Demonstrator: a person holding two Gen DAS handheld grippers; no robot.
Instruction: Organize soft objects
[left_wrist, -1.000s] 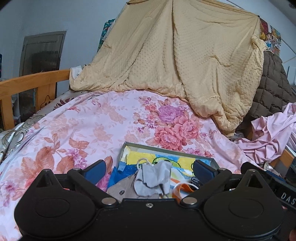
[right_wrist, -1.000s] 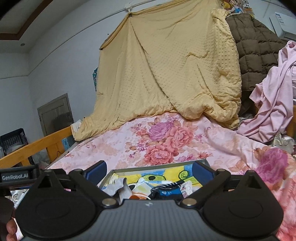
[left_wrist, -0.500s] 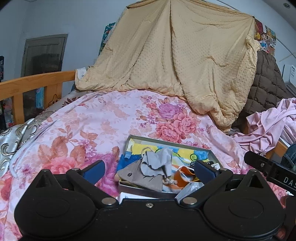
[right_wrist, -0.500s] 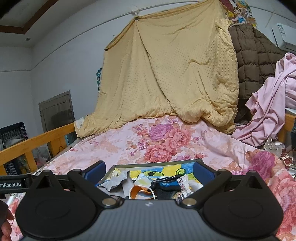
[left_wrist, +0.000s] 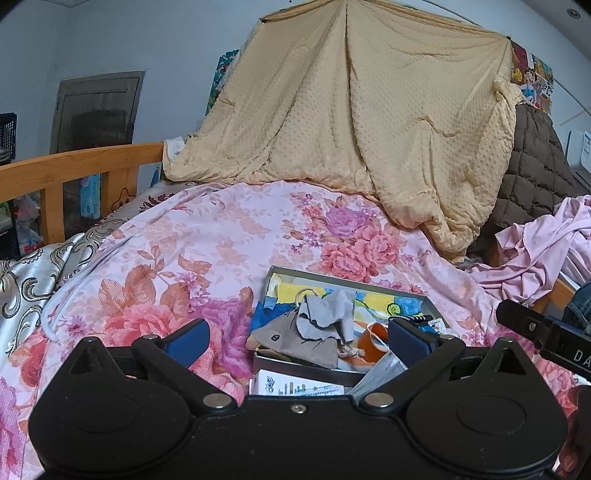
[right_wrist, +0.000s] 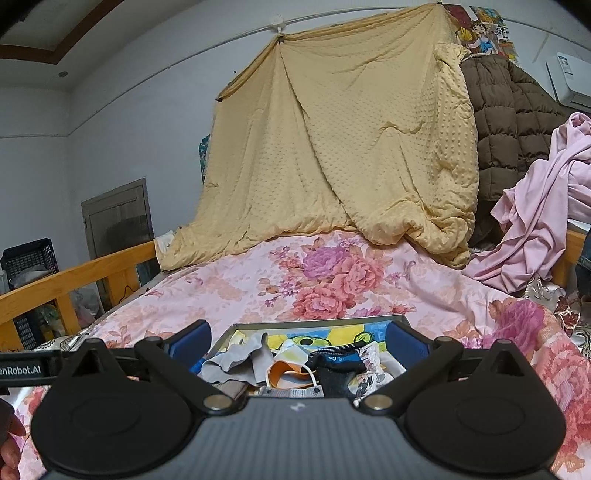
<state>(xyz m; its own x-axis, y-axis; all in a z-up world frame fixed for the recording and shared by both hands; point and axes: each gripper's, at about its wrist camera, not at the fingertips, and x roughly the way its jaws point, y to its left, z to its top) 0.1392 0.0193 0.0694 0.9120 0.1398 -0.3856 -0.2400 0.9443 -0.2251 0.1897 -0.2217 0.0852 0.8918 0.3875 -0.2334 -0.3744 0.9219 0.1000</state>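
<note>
- Both claws hover above the floral bedspread with nothing between their fingers; the left gripper has its blue-padded fingers spread wide apart, and the right gripper likewise stands wide open.
- Landmark: a shallow grey tray with a bright cartoon-printed bottom lies on the bedspread, and it holds the heap of small soft things.
- From the left wrist view, the tray sits just ahead of the left gripper and toward its right finger; that finger's pad overlaps the tray's near right part, while the left pad lies over bare bedspread to the left of the tray.
- Inside the tray, a grey cloth is crumpled in the middle, a brown pouch lies at the near left edge, and an orange strap piece lies to the right of the cloth.
- A white printed card rests against the tray's near wall, outside it.
- From the right wrist view, the tray lies directly ahead, spanning the gap between the two fingers; a dark blue-black sock lies right of the orange strap piece.
- Beyond the tray, a yellow dotted blanket hangs from the wall, with pink cloth heaped to the tray's far right.
</note>
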